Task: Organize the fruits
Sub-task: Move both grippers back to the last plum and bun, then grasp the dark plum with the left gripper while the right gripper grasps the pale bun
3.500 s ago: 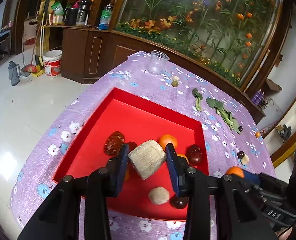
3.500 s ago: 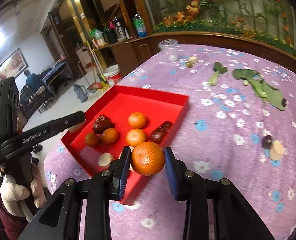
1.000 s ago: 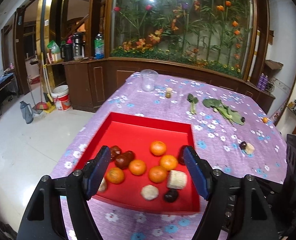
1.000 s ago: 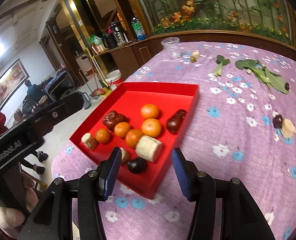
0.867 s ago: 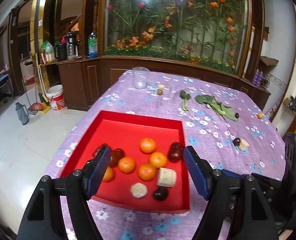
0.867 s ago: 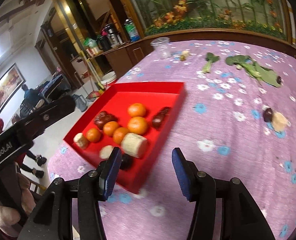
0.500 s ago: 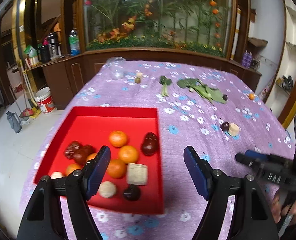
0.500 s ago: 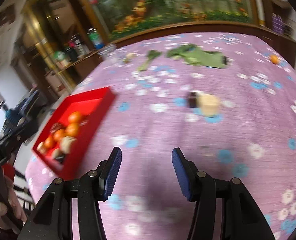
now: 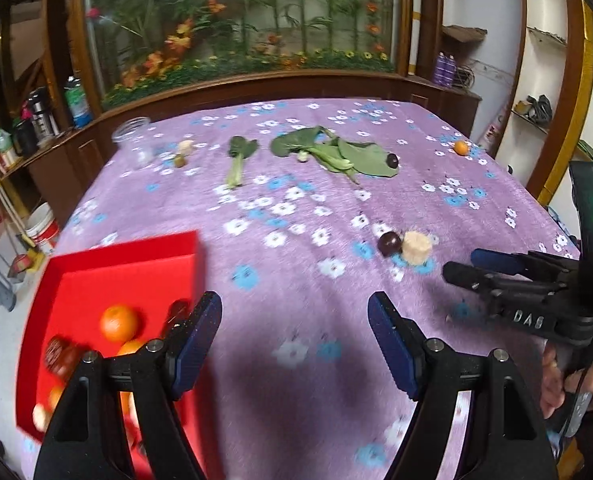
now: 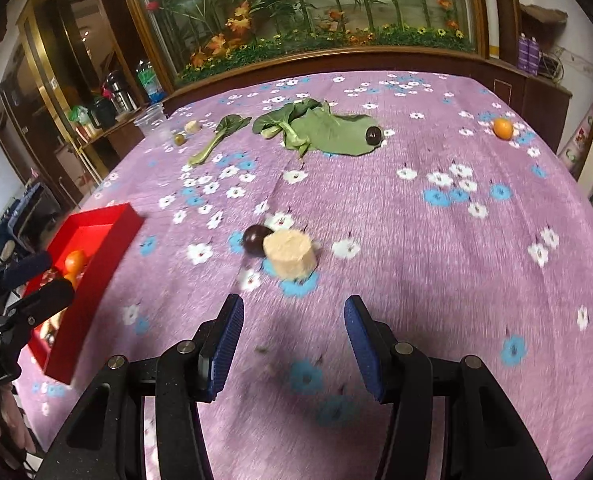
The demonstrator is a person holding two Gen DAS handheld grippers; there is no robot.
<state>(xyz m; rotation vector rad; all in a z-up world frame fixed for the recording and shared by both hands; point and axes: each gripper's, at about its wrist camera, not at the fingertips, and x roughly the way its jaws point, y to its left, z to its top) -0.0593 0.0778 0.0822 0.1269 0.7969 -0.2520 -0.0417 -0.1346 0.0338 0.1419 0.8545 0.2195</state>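
- Since a second ago both tongs have swung right, away from the red tray point(image 9: 108, 256) and out over the purple flowered desk point(image 9: 296, 208); the tray now sits at the left edge of both views.
- Left tongs point(image 9: 294, 332): spread wide, nothing between the blue pads, hanging above bare cloth just right of the tray.
- In the tray lie oranges point(image 9: 119, 323) and dark fruit, partly hidden and blurred.
- Right tongs point(image 10: 292, 340): spread, empty, above the cloth just short of a dark plum point(image 10: 255, 239) and a pale cut chunk point(image 10: 290, 259), which touch each other.
- Farther back: a clear cup point(image 10: 152, 120), leafy greens point(image 10: 316, 128) with another dark fruit point(image 10: 373, 135) on them.
- Far right: a lone orange point(image 10: 502, 128), well apart from the rest.
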